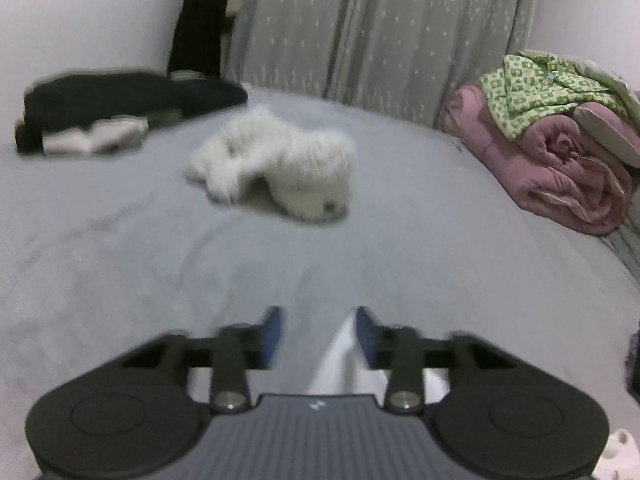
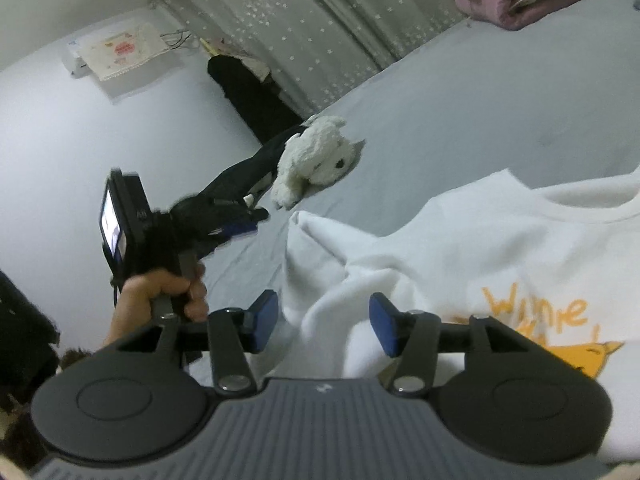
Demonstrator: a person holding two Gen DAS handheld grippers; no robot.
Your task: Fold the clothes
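A white T-shirt (image 2: 500, 248) with an orange print lies crumpled on the grey bed sheet (image 2: 460, 112), its collar at the right. My right gripper (image 2: 324, 318) hovers over a raised fold of the shirt. Its blue pads stand apart and do not press on the cloth. In the left wrist view, my left gripper (image 1: 320, 326) is open over the sheet (image 1: 160, 260), with a point of the white shirt (image 1: 340, 360) lying loose beside its right finger. The right wrist view shows a hand (image 2: 160, 292) holding the left gripper (image 2: 240, 224) beyond the shirt's left edge.
A white plush dog (image 1: 280, 164) lies mid-bed, also visible as the dog (image 2: 316, 152). Black clothes (image 1: 120, 100) sit at the far left. A rolled pink quilt (image 1: 560, 168) with a green patterned cloth (image 1: 532, 88) on top is at the right. A grey curtain (image 1: 360, 28) hangs behind.
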